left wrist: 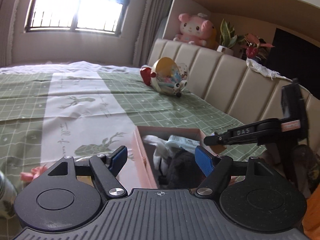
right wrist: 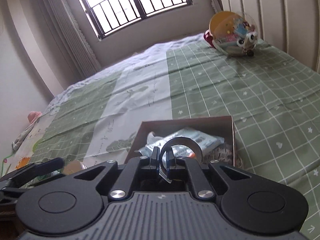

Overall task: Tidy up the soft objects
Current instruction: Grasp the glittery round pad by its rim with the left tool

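A pink cardboard box point(left wrist: 142, 150) sits on the near edge of the bed. It holds white cloth point(left wrist: 158, 146), a pale blue packet point(left wrist: 180, 141) and a black soft item point(left wrist: 182, 168). My left gripper point(left wrist: 163, 158) is open and empty just above the box's left side. My right gripper point(right wrist: 162, 157) is shut on the rim of a roll of tape point(right wrist: 183, 145) and holds it over the box point(right wrist: 233, 132). The packet point(right wrist: 188, 138) lies under the roll. The right gripper also shows in the left wrist view point(left wrist: 215, 141) at the box's right edge.
The bed has a green checked sheet point(left wrist: 80, 104) and a beige padded headboard point(left wrist: 220, 76). A round clear toy bag point(left wrist: 170, 76) lies by the headboard. A pink plush point(left wrist: 193, 30) and plants point(left wrist: 254, 46) stand on the ledge above. A window point(left wrist: 78, 6) is behind.
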